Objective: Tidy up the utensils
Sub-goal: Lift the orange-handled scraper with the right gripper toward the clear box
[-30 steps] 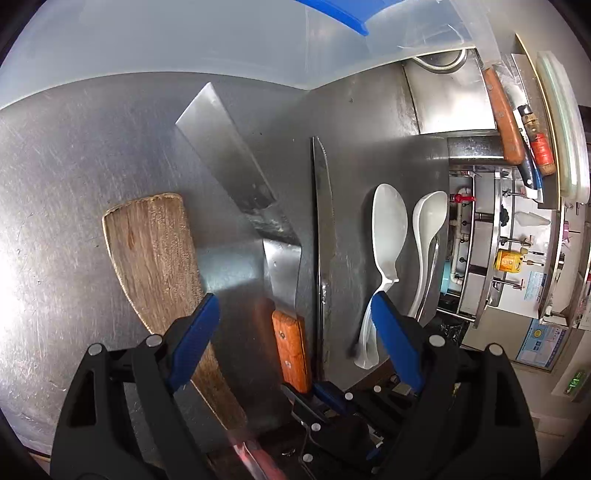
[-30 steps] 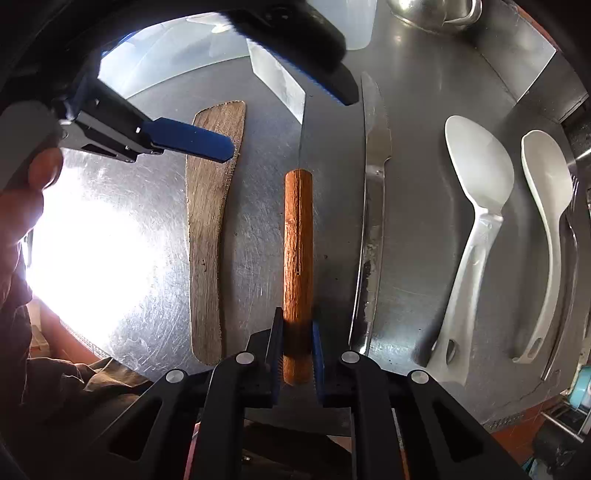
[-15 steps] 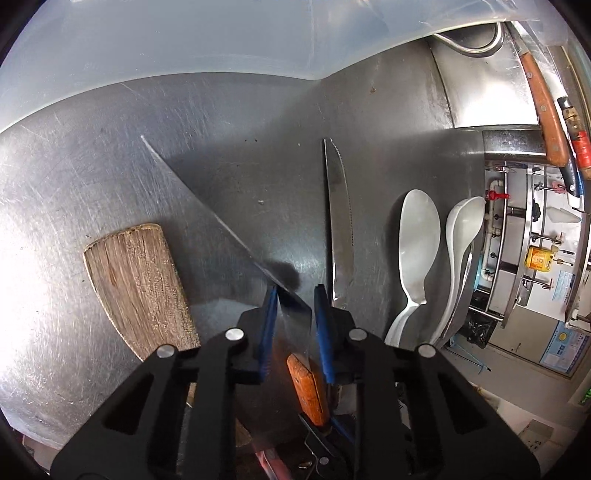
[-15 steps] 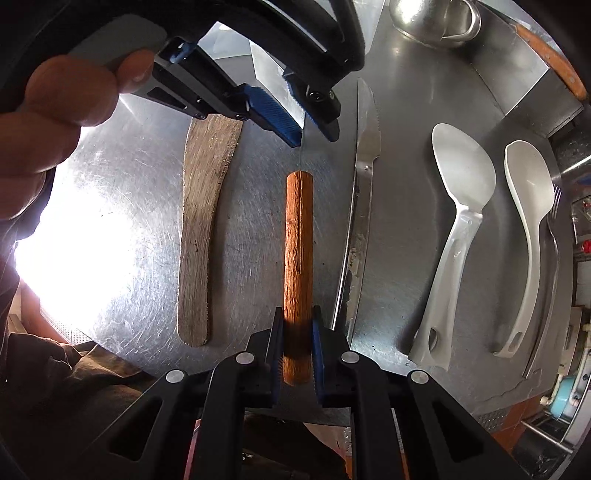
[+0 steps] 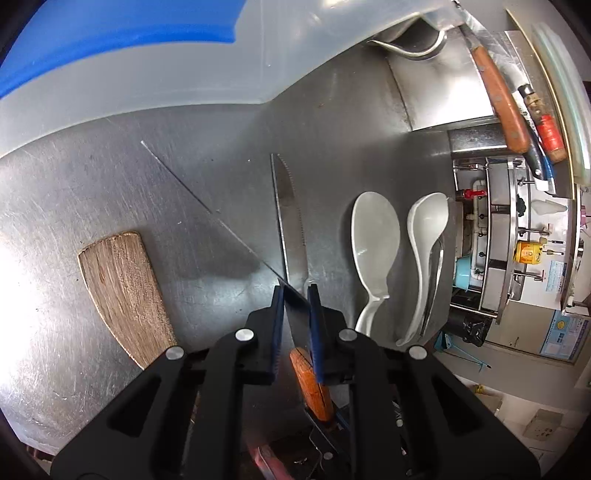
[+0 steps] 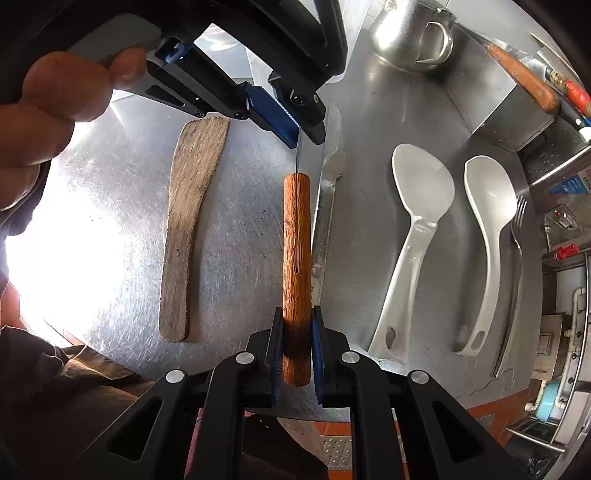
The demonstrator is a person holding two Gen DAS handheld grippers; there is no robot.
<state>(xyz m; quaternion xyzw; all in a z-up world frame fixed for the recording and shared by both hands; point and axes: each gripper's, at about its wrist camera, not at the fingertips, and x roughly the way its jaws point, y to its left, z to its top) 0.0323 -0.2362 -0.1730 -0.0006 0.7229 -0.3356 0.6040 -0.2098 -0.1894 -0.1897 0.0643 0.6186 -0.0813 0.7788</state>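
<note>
Cleaver (image 6: 296,258) held at both ends, lifted over the middle of the steel worktop (image 6: 236,236): the right gripper (image 6: 296,350) is clamped on the butt of its orange wooden handle, and the left gripper (image 5: 295,325), whose jaws have just been closing, now pinches the blade just ahead of the handle, blue pads on either flat. Seen from the left wrist, the blade (image 5: 207,208) shows only as a thin edge-on line running out toward the far left, so it is turned on edge.

On the worktop lie a wooden spatula (image 6: 188,229) toward the left edge, a serrated knife (image 5: 290,218) just beside the cleaver's line, then two white plastic serving spoons (image 6: 413,229) (image 6: 487,236) and a fork (image 6: 517,229) near the right edge. A steel jug (image 6: 410,33) stands at the far right corner, next to a translucent bin (image 5: 147,74) along the far edge.

Risks, as I judge them: smooth steel gives the left pads little friction, so the blade could slip or twist if the two hands move out of step. A drop would land on the serrated knife below and scatter the row. The heavy blade end hangs unsupported, so any loosening of the handle grip would let it swing down toward the worktop.
</note>
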